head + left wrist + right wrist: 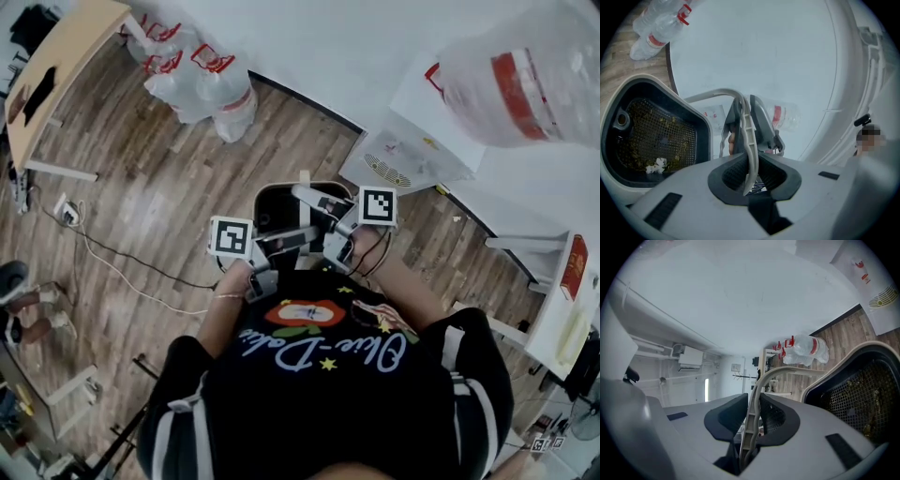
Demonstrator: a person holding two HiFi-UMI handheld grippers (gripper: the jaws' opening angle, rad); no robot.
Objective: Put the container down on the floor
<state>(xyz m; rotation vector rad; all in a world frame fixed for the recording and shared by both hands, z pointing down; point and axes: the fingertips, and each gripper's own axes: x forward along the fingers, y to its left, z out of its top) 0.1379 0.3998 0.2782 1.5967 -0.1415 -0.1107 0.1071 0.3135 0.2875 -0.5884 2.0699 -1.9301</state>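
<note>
The container (277, 208) is a black bin with a pale rim and a thin white bail handle (305, 192), seen just ahead of the person's body above the wooden floor. Both grippers are shut on that handle. In the left gripper view the handle (748, 136) runs upright between the dark pads of the left gripper (749, 174), with the bin's mesh basket (656, 136) and some debris at the left. In the right gripper view the handle (753, 413) is pinched in the right gripper (753, 417), with the bin (855, 392) at the right. Whether the bin touches the floor is hidden.
Clear bags of plastic bottles (202, 80) lie on the floor at the far wall, and another bag (525, 80) shows at the top right. A wooden table (61, 56) stands at the left, a white box (403, 155) at the right, and a cable (112, 267) crosses the floor.
</note>
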